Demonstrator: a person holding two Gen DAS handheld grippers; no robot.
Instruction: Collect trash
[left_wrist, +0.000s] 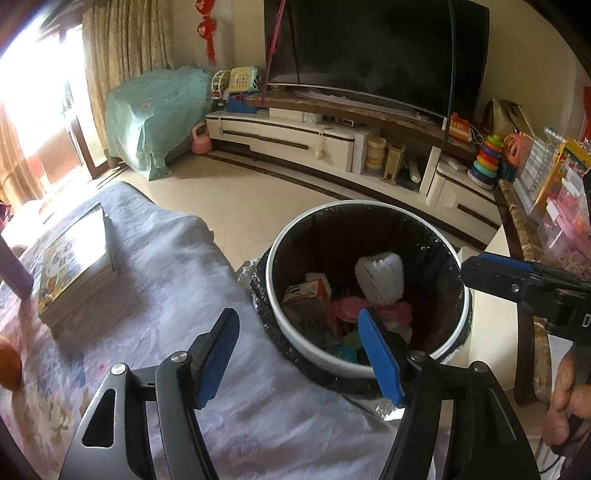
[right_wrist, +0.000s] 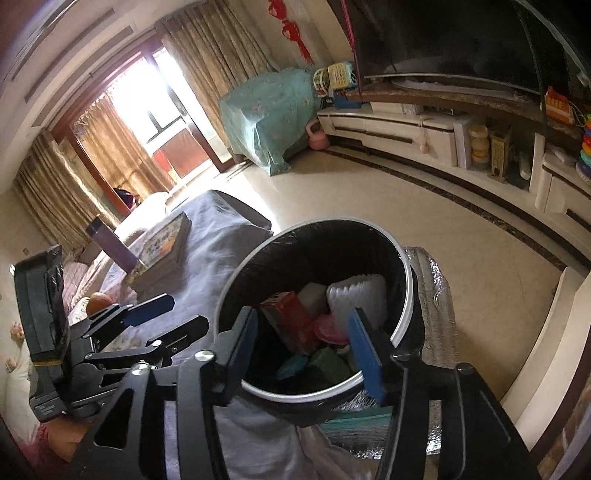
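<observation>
Bin: round white-rimmed, black-lined trash bin (right_wrist: 404, 284) sits just ahead of and below the right gripper (right_wrist: 303, 350).
Nearer hand: right.
Fingers: right gripper and left gripper (left_wrist: 299, 365) both spread, empty.

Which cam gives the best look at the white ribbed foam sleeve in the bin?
Left wrist. The white foam sleeve stands clear there, with its ribbed body and open top unobstructed inside the trash bin. In the right wrist view the sleeve is partly cut off by a blue fingertip of the right gripper.
</observation>
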